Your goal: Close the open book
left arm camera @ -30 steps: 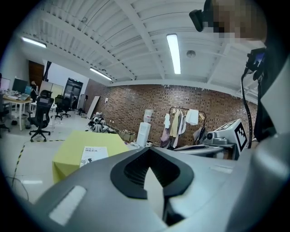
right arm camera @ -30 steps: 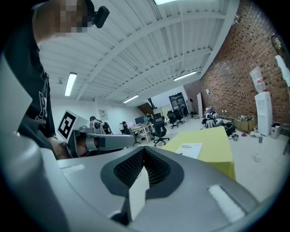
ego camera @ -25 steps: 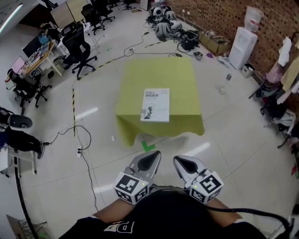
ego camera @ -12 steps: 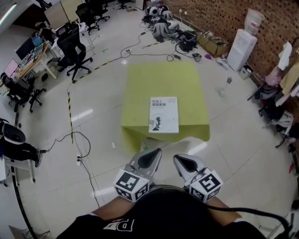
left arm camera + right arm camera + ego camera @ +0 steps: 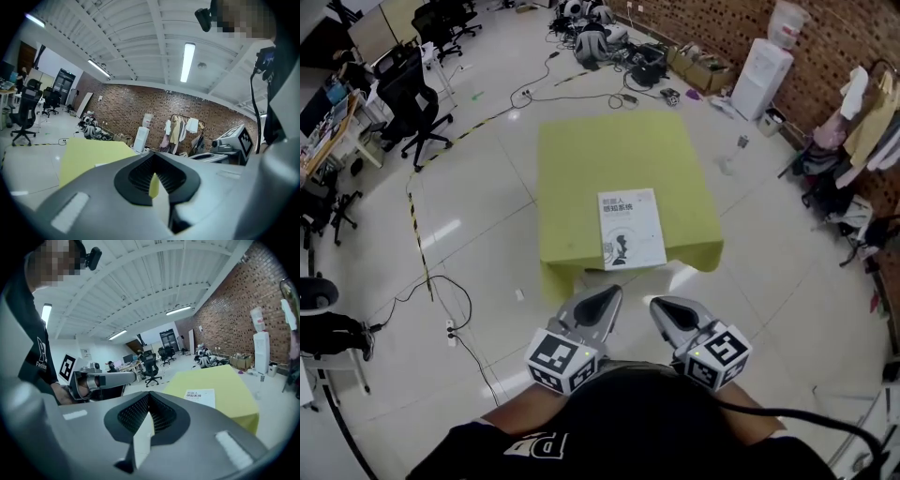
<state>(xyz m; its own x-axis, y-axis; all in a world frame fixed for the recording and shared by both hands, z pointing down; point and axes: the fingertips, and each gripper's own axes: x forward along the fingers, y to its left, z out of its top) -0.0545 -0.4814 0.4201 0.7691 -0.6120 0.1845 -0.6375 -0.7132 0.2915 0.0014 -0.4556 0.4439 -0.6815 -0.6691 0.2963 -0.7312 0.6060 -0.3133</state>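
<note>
The book (image 5: 632,230) lies flat, printed white face up, on the counter (image 5: 581,159), close to the edge nearest the person and toward its right corner. A yellow-green cloth covers the counter. Both grippers are held low at the person's body, side by side, well apart from the counter and pointing toward it. The left gripper (image 5: 605,300) is clenched with nothing between its jaws. The right gripper (image 5: 667,309) is likewise clenched and empty.
</note>
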